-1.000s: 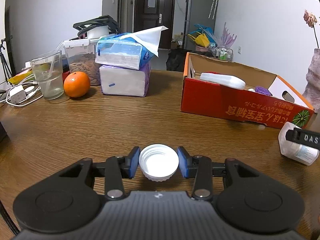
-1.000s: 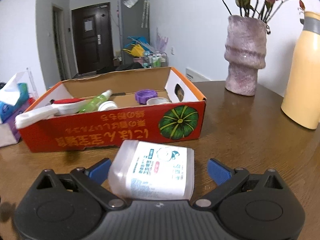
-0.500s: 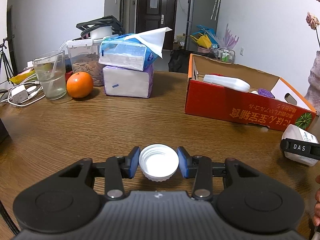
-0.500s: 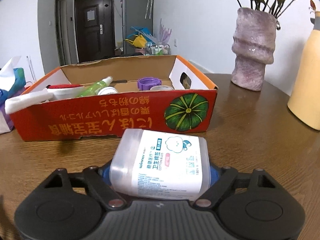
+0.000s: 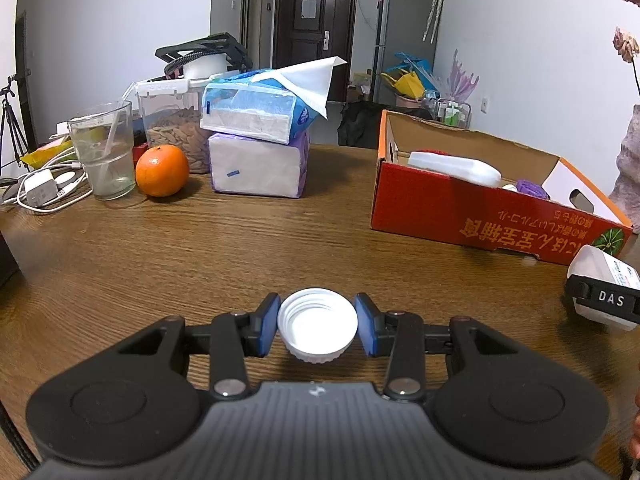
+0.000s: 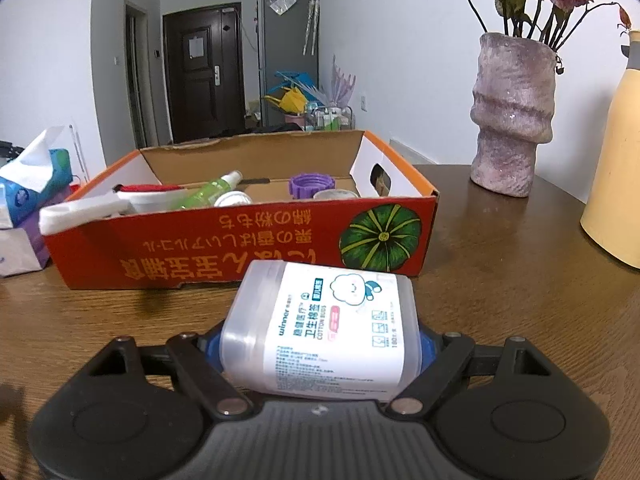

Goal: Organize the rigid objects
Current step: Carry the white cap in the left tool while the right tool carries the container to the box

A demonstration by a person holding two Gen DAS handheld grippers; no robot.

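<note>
Both claws loaded, red box [image 6: 240, 240] not yet reached.
Left claw [image 5: 317, 326] pinches white cap [image 5: 317, 330] above table [image 5: 200, 256]; right claw [image 6: 320, 350] clamps cotton-bud tub [image 6: 324, 332]. Risk: smooth tub slips or clips the box's near wall.

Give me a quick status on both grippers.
Left hand-held gripper shut on white cap. Right hand-held gripper shut on cotton-bud box. Red carton just ahead, path open.

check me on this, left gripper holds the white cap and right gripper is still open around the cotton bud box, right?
Not quite. The right wrist view shows the right gripper shut on the cotton bud box, blue pads pressed against its sides. The left gripper does hold the white cap.
</note>
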